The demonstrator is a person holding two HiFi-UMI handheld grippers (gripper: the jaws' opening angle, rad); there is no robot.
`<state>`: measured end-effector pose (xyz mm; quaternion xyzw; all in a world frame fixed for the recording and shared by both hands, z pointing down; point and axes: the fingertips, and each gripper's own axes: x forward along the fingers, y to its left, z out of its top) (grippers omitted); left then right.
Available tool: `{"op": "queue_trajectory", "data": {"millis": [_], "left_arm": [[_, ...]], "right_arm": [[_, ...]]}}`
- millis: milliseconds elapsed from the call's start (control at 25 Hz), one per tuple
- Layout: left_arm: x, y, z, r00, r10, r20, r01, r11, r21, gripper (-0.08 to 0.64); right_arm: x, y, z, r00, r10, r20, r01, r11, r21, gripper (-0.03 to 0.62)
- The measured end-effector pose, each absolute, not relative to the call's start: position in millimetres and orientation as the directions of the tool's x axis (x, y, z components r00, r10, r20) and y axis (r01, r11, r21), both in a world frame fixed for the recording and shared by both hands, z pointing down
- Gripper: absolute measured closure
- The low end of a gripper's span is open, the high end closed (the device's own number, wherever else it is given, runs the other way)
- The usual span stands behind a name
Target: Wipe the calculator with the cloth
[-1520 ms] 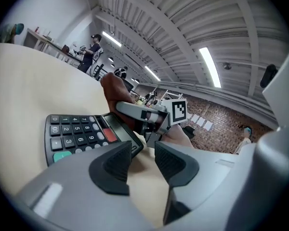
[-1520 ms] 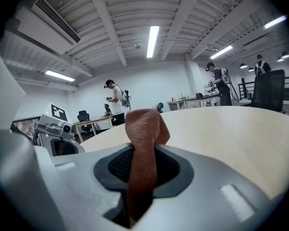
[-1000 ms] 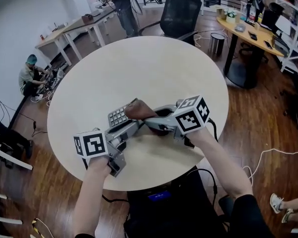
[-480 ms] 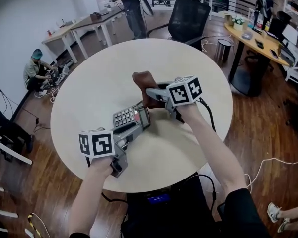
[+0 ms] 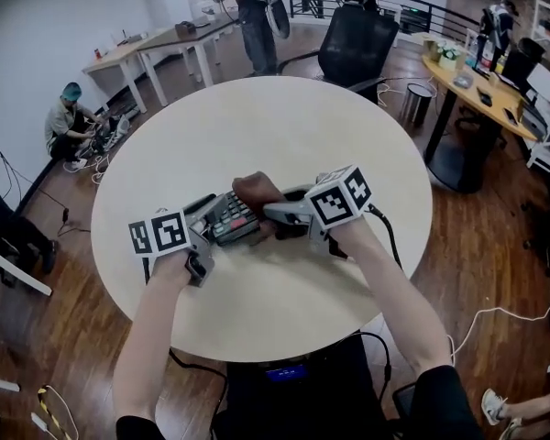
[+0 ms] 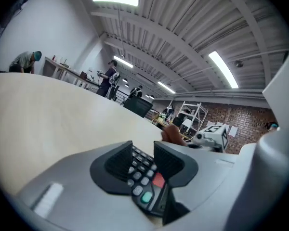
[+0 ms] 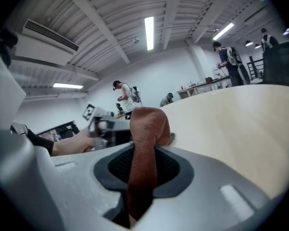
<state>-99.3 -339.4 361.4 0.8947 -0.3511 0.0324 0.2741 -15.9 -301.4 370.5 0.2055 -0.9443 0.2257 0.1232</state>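
Head view, worktop: we look down on a round, pale wooden worktop (image 5: 257, 117).
Head view, calculator: a dark grey calculator with pale keys (image 5: 231, 216) sits over the near half of the worktop, its keys facing up. We cannot tell whether it rests on the surface or is held just above it.
Head view, left tool: the left tool (image 5: 208, 220) comes in at the calculator's left end and has that end between its jaws.
Head view, cloth: a bunched rust-brown cloth (image 5: 257, 191) sits at the calculator's right end, over its far edge.
Head view, right tool: the right tool (image 5: 273, 213) is just right of the calculator and carries the cloth.
Left gripper view, left tool: the two black ribbed pads (image 6: 119, 161) are clamped on the calculator (image 6: 147, 184), one pad on each long side, with a red and a green key nearest us.
Left gripper view, cloth: we see the cloth (image 6: 172, 134) beyond the calculator's far end.
Right gripper view, right tool: its jaws are closed tight on a fold of the cloth (image 7: 147, 129), which stands up above the pads (image 7: 171, 167).
Right gripper view, left tool: it shows behind the cloth, on the calculator's side.
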Motion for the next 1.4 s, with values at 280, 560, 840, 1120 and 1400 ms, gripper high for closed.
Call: {"op": "queue_trajectory", "data": {"millis": [280,560,840,1120,1400], "left_arm": [[-126.2,-321.8,329.1,0.836,-0.544,0.069,-0.45,-0.608,0.654,0.488],[-73.1,-230.8,359.7,0.93,-0.228,0.288,-0.357,-0.751,0.556,0.548],[-55.2,-230.3,366.1,0.93,-0.218,0.296,-0.349,-0.775,0.526,0.557],[-52.5,-233.5,359.6,0.936,-0.216,0.276,-0.335,-0.784,0.523,0.558],[-53.4,-234.8,355.4,0.942,-0.23,0.244,-0.328,-0.775,0.54,0.558]], "right_arm": [[19.7,-279.9,355.8,-0.86,-0.447,0.246,-0.509,0.784,-0.354,0.508],[50.5,-337.9,377.4,-0.564,-0.662,0.493,-0.74,0.671,0.055,0.508],[12.8,-369.2,398.6,-0.541,-0.612,0.577,-0.748,0.664,0.003,0.508],[-13.3,-319.2,394.3,-0.65,-0.507,0.567,-0.672,0.731,-0.116,0.508],[9.1,-308.9,368.7,-0.731,-0.538,0.421,-0.66,0.713,-0.236,0.508]]}}
